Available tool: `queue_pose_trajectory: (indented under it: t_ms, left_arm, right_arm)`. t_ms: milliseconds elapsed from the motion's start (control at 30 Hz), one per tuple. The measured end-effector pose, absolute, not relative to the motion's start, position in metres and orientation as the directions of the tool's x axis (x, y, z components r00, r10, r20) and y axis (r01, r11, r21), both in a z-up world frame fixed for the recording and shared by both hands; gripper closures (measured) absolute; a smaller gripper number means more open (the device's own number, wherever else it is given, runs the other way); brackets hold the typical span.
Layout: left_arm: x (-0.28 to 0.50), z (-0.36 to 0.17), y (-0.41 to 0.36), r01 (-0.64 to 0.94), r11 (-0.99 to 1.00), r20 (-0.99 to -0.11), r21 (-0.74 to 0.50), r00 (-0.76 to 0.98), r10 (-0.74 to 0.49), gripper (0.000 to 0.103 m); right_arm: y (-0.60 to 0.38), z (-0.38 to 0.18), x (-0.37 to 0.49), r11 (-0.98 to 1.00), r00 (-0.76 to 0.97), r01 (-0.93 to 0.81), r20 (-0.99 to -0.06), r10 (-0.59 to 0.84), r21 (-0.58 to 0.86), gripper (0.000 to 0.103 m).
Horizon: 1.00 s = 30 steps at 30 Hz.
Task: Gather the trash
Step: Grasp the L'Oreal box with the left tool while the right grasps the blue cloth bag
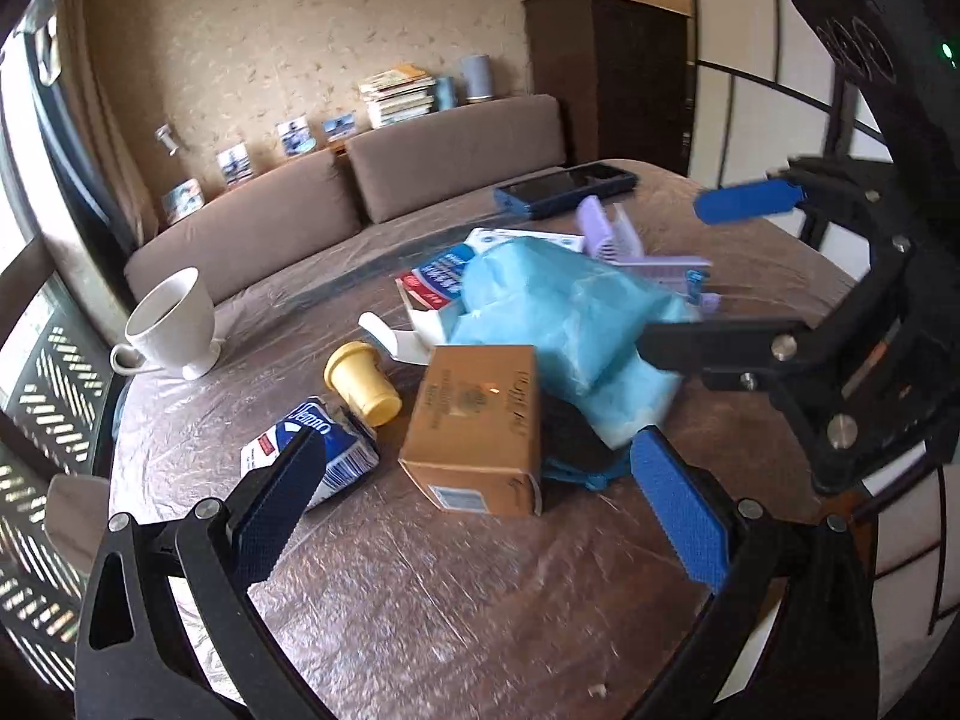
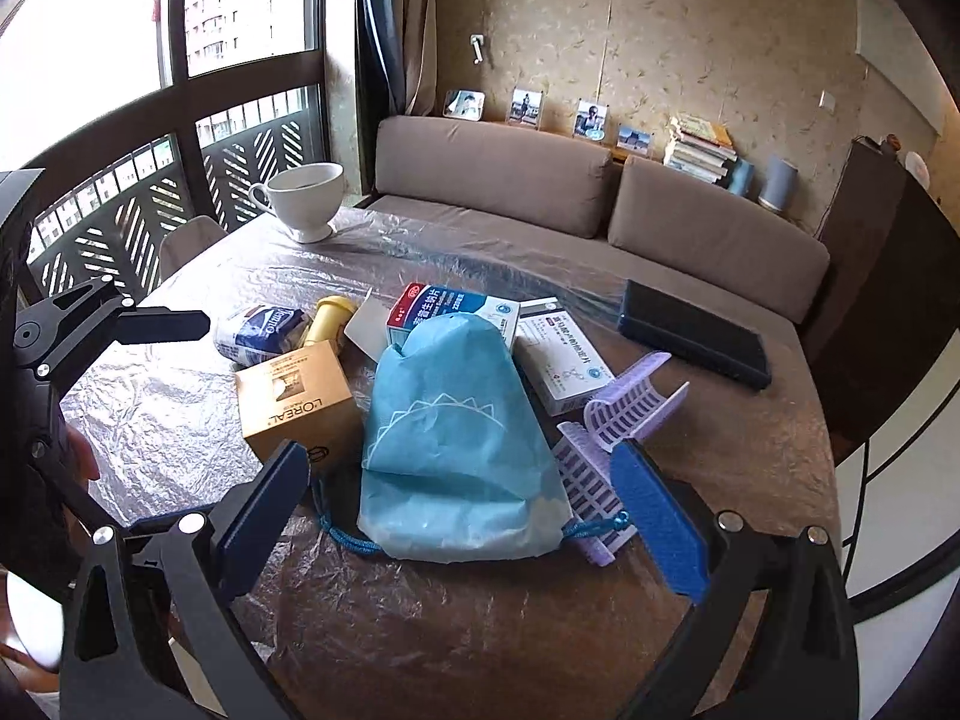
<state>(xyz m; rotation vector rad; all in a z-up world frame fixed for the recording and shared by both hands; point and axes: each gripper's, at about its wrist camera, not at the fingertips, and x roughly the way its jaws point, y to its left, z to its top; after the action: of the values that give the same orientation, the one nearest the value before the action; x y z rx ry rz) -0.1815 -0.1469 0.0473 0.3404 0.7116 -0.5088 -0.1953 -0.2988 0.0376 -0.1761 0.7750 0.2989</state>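
A light blue drawstring bag (image 2: 456, 450) lies in the middle of the table, also in the left wrist view (image 1: 564, 318). Around it lie a tan L'Oreal box (image 1: 480, 426) (image 2: 297, 399), a crushed blue and white carton (image 1: 330, 450) (image 2: 261, 330), a small yellow bottle (image 1: 363, 384) (image 2: 327, 318), and white medicine boxes (image 2: 558, 360) (image 1: 441, 276). My left gripper (image 1: 480, 498) is open and empty, just before the tan box. My right gripper (image 2: 462, 516) is open and empty, straddling the bag's near end; it also shows in the left wrist view (image 1: 702, 276).
Purple hair combs (image 2: 624, 414) lie right of the bag. A dark blue case (image 2: 696, 339) lies at the far right. A white cup (image 2: 306, 198) stands at the far left corner. The round table (image 2: 420, 630) has a wrinkled plastic cover. A brown sofa (image 2: 540, 192) stands behind.
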Motion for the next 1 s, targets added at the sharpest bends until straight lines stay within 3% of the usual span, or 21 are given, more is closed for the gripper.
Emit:
queue_pose_trajectory:
  t_ms: [133,467,600,900,967,1000]
  left_arm:
    - [-0.160,0.035,-0.143,0.509,0.859,-0.719,0.052,0.616,-0.322,0.001]
    - [-0.142,0.018,-0.144,0.506,0.861,-0.733,0.056,0.607,-0.309,0.002]
    - [-0.141,0.018,-0.146,0.509,0.856,-0.724,0.091,0.624,-0.294,0.016]
    - [-0.144,0.016,-0.129,0.493,0.866,-0.725,0.084,0.627,-0.286,0.026]
    - [-0.143,0.017,-0.124,0.480,0.875,-0.722,0.062,0.627,-0.293,0.026]
    - [-0.143,0.018,-0.122,0.472,0.880,-0.719,0.054,0.630,-0.294,0.026]
  right_arm:
    - [-0.296,0.020,-0.171,0.934,0.632,-0.356,-0.741,0.229,-0.016,0.004]
    - [-0.293,-0.001,-0.140,0.919,0.588,-0.393,-0.778,0.222,-0.035,0.004]
    - [-0.287,0.003,-0.141,0.915,0.617,-0.393,-0.764,0.189,-0.091,0.005]
    - [-0.273,-0.003,-0.138,0.884,0.616,-0.440,-0.770,0.168,-0.159,0.005]
    - [-0.270,-0.006,-0.138,0.881,0.616,-0.442,-0.771,0.160,-0.170,0.009]
    - [-0.269,-0.007,-0.138,0.877,0.618,-0.445,-0.771,0.156,-0.179,0.017]
